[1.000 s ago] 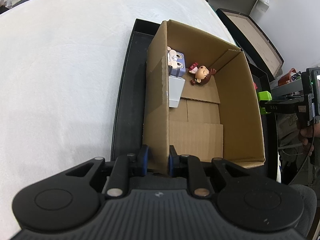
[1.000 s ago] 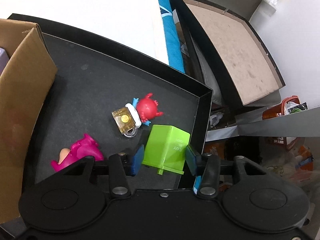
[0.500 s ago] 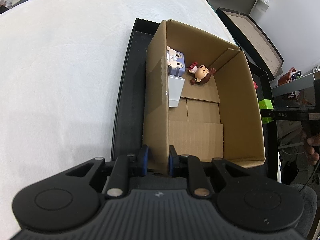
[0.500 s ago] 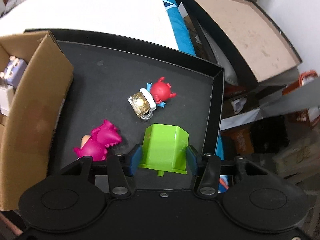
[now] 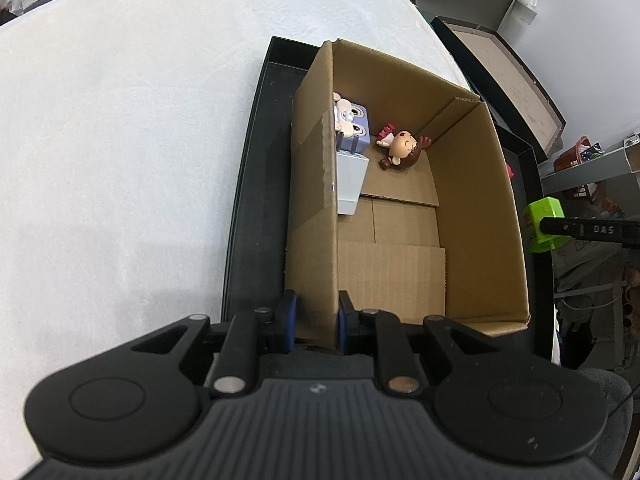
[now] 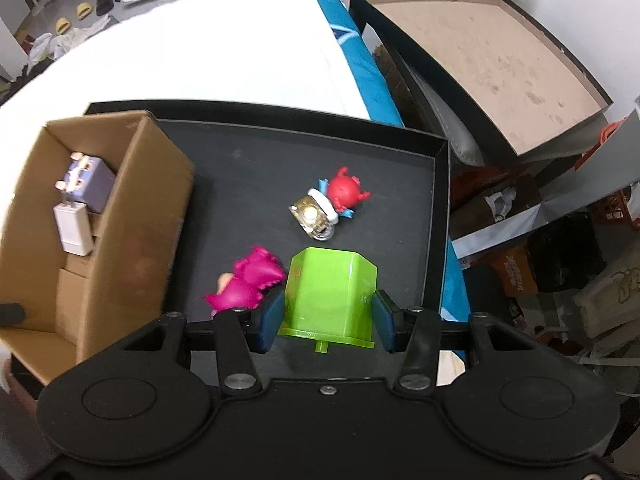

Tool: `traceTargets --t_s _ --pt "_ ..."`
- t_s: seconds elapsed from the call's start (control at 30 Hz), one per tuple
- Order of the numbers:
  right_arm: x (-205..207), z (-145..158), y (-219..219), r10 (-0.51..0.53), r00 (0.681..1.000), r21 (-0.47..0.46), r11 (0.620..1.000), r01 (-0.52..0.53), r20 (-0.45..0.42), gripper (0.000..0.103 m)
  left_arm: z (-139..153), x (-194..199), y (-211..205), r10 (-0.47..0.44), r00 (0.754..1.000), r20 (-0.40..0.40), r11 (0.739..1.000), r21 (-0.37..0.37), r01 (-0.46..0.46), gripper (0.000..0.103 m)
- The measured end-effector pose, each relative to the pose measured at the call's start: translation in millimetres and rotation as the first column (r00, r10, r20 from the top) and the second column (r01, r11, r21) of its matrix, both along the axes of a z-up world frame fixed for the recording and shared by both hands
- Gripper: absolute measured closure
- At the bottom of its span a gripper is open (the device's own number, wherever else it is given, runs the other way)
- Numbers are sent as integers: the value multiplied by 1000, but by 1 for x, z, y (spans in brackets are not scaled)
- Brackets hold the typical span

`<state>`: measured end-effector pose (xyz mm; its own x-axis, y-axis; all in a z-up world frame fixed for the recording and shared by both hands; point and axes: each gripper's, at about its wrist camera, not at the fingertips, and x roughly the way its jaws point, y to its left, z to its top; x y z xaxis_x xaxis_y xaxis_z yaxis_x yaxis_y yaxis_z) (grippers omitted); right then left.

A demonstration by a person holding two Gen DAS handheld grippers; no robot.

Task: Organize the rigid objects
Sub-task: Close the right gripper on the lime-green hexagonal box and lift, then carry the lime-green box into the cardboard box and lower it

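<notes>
The left gripper [image 5: 313, 326] is clamped on the near end of the left wall of the open brown cardboard box [image 5: 476, 208]; one blue pad sits outside the wall and the other inside it. The box stands in the left part of a shallow black rectangular tray [image 6: 256, 168], which rests on a white cloth-covered surface [image 5: 120, 140].

Contents of the box, at its far left corner:
- a lavender cube-shaped toy with a white cartoon face [image 5: 354, 126], against the left wall;
- a white plug-in charger block [image 5: 351, 178], just beside the cube on its near side, with its prongs pointing toward the cube;
- a small figurine with a brown-haired head [image 5: 402, 150], lying on the box floor to the right of the cube.

The right gripper [image 6: 328, 322] grips a bright green plastic block with a flanged base and a short peg [image 6: 332, 296]. Its blue pads press on the two opposite sides of the block. The block is held above the near right part of the tray floor, to the right of the box. In the left wrist view the same block appears beyond the right wall of the box.

Items lying on the tray floor, outside the box:
- a magenta plastic figurine [image 6: 248, 286], just left of the green block;
- a red round-bodied figurine [image 6: 344, 194], farther along the tray;
- a gold-coloured padlock [image 6: 312, 218], touching the red figurine.
</notes>
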<state>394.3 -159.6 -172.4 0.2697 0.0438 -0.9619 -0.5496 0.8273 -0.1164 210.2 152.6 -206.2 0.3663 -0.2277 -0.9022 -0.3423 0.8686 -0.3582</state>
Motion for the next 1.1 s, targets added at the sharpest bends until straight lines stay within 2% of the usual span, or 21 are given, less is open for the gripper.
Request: traceTargets --t_s 0.6,1.1 --pt "-27 56 38 89 993 91 991 -96 73 56 1 -1 1 -5 1000 7 1000 -8 6 84" --pt "-41 69 82 158 983 98 981 -167 97 57 3 -2 3 -6 1000 14 1000 -9 6 84"
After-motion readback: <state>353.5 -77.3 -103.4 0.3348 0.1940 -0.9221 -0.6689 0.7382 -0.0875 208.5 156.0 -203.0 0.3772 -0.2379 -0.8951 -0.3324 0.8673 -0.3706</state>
